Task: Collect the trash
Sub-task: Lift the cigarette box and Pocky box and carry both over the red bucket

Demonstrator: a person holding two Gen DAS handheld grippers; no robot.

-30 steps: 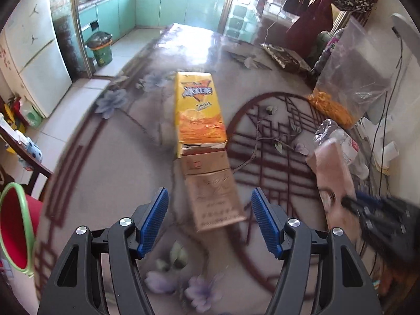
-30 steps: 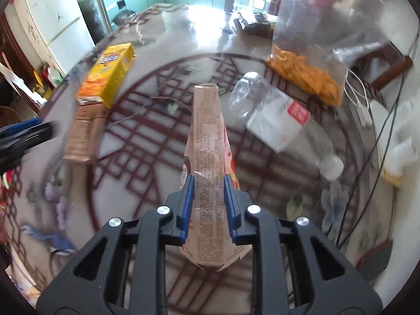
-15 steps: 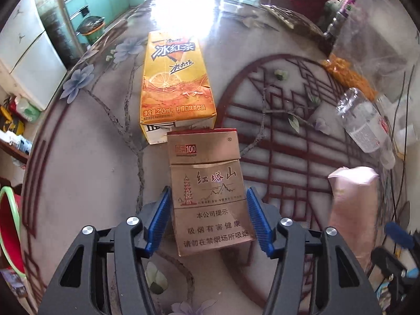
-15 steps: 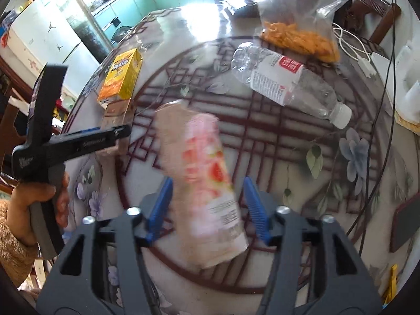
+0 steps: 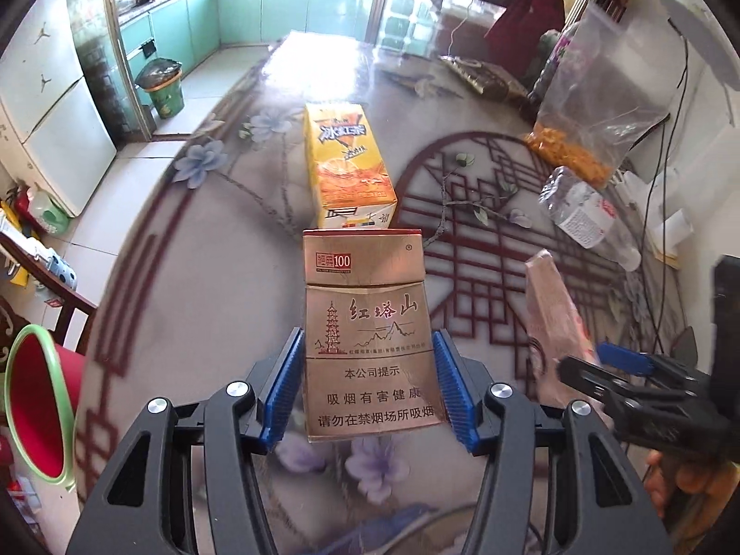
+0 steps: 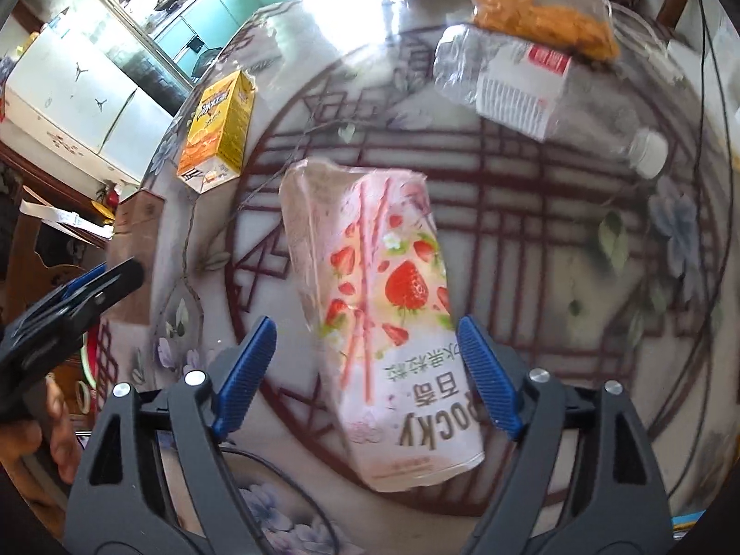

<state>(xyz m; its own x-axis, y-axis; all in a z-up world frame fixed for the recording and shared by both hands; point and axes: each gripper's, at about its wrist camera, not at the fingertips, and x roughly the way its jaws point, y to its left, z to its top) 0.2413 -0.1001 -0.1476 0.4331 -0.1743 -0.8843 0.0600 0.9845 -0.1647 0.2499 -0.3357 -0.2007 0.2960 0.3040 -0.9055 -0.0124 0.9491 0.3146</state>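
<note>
My left gripper [image 5: 366, 340] is shut on a brown cigarette pack [image 5: 363, 286], a blue pad pressed on each long side. In the right wrist view the same pack [image 6: 134, 240] shows at the table's left edge with the left gripper [image 6: 92, 286] on it. The right gripper [image 6: 365, 323] has its jaws opening. A pink strawberry Pocky box [image 6: 370, 277] lies flat on the table between them, clear of both pads. The left wrist view shows that box [image 5: 552, 305] at the right, with the right gripper [image 5: 601, 360] over its near end.
A yellow iced-tea carton [image 5: 347, 162] lies just beyond the pack. A crushed plastic bottle [image 5: 582, 217] and a clear bag of orange snacks [image 5: 569, 157] sit at the right, beside cables. A red bin with a green rim [image 5: 32, 407] stands below the patterned table's [image 5: 208, 277] left edge.
The left gripper came down over the cigarette pack and shut on it. The right gripper let go of the Pocky box, which now lies flat, and its jaws have spread wide.
</note>
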